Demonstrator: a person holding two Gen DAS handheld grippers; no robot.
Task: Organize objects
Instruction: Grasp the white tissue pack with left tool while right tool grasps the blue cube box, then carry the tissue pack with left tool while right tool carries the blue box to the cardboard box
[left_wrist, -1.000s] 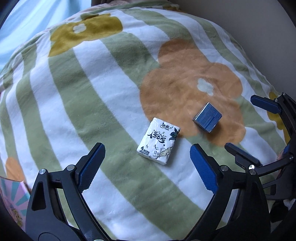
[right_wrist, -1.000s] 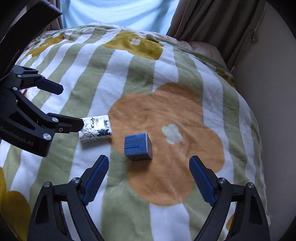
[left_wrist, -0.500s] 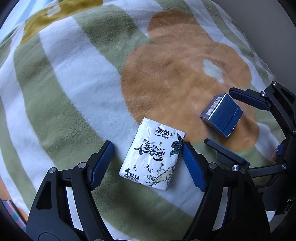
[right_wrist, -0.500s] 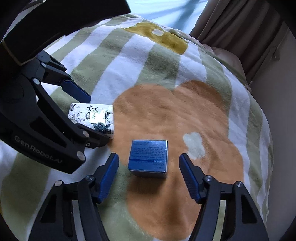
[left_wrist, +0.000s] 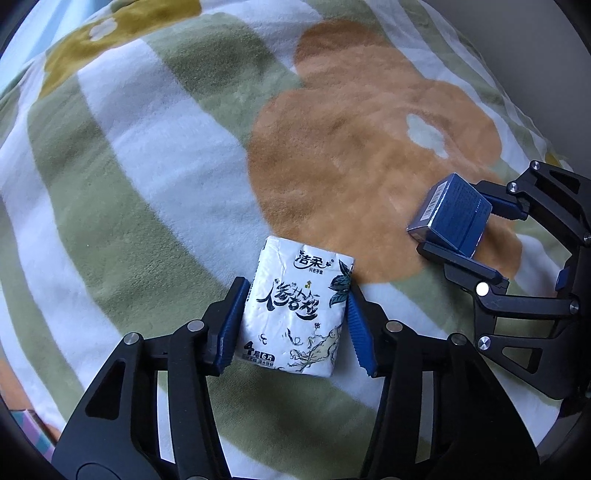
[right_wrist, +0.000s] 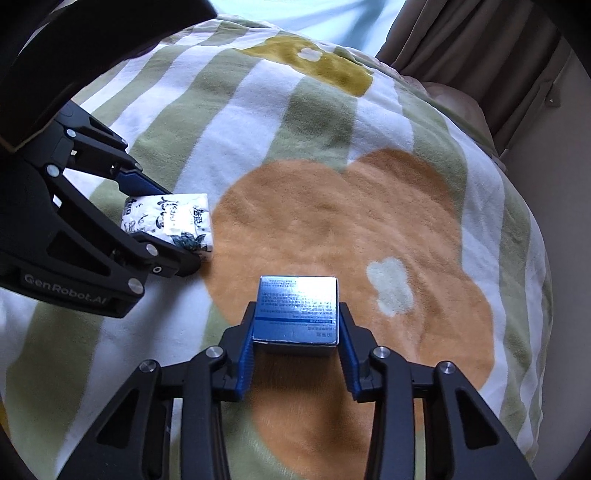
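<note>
Tissue pack (left_wrist: 295, 308): a white packet with black brush lettering and a leaf print, lying flat on the blanket (left_wrist: 155, 177) where a white stripe meets the edge of the big orange flower. It is sitting between the blue pads of the left gripper (left_wrist: 293, 325), whose jaws are closing on it; the pads are pressing against both long sides and the wrapper is dimpling slightly at the contact. In the right wrist view the same pack (right_wrist: 173, 227) is showing at the left, clamped in that black gripper frame.

Blue box (right_wrist: 297, 314): a small glossy carton with fine printed text on its top face, resting on the orange flower. The right gripper (right_wrist: 295, 354) is closing on it, its blue pads lying against the box's two side faces near the rear half. From the left wrist view the box (left_wrist: 452, 216) is appearing at the right, tilted, with a barcode on one end and the right gripper's fingers on either side.

The two items are lying near each other but apart, the pack to the box's left.

Blanket: fleecy, striped green and white, with a mustard flower (right_wrist: 317, 62) farther back.

Brown curtain (right_wrist: 480, 44): hanging beyond the blanket's far right corner.
</note>
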